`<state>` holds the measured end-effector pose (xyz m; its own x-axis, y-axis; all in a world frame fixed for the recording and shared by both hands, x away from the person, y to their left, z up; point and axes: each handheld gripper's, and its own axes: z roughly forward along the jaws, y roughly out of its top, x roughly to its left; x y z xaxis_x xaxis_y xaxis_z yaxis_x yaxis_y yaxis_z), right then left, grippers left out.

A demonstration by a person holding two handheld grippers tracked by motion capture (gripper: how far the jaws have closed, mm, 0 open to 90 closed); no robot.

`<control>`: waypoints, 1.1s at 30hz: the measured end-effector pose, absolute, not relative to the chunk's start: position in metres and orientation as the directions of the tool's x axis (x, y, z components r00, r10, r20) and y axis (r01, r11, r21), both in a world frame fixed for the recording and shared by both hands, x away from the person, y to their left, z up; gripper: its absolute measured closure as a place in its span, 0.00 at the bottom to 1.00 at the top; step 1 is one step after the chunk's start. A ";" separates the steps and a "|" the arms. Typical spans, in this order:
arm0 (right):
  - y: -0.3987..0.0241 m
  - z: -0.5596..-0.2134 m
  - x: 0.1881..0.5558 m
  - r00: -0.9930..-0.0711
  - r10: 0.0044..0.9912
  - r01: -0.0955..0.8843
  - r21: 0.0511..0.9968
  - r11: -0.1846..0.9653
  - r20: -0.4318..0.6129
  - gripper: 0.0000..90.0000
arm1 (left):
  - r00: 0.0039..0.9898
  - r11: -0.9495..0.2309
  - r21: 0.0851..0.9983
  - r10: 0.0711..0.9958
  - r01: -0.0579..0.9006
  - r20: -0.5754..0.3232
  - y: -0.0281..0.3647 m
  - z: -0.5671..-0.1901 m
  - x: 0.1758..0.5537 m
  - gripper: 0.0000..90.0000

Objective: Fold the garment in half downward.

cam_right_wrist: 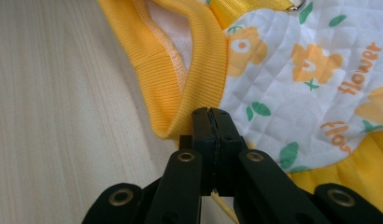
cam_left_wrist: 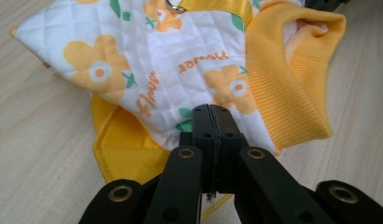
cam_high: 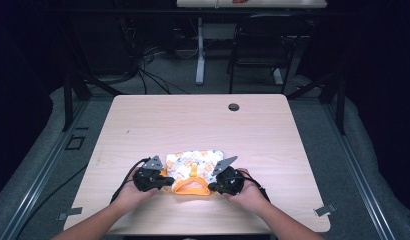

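Observation:
A small quilted garment (cam_high: 195,167), white with orange flowers and a yellow ribbed collar (cam_high: 191,189), lies flat near the front of the wooden table (cam_high: 193,120). My left gripper (cam_high: 168,181) is at its left side and my right gripper (cam_high: 213,186) at its right, each in a hand. In the left gripper view the jaws (cam_left_wrist: 212,112) are pressed together on the garment (cam_left_wrist: 147,70) beside the collar (cam_left_wrist: 283,84). In the right gripper view the jaws (cam_right_wrist: 211,114) are closed where the collar (cam_right_wrist: 199,70) meets the quilted cloth (cam_right_wrist: 297,84). A yellow strap with a metal ring (cam_left_wrist: 178,5) runs down the middle.
A round cable hole (cam_high: 234,107) sits near the table's far edge. Beyond the table stand a dark chair (cam_high: 263,45) and a white desk leg (cam_high: 200,50), with cables on the floor. Bare wood surrounds the garment.

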<state>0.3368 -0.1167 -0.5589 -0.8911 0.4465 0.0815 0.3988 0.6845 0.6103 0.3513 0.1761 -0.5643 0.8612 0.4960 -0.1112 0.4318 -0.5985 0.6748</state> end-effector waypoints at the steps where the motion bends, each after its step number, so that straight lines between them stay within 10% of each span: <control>1: -0.117 -0.559 0.338 -0.887 0.454 0.404 0.614 0.678 0.082 1.00 | 0.859 -0.597 0.674 0.499 0.435 -0.112 0.176 -0.564 0.353 1.00; 33: -0.118 -0.558 0.374 -0.851 0.523 0.440 0.613 0.656 0.051 1.00 | 0.797 -0.500 0.707 0.585 0.501 -0.151 0.174 -0.570 0.389 1.00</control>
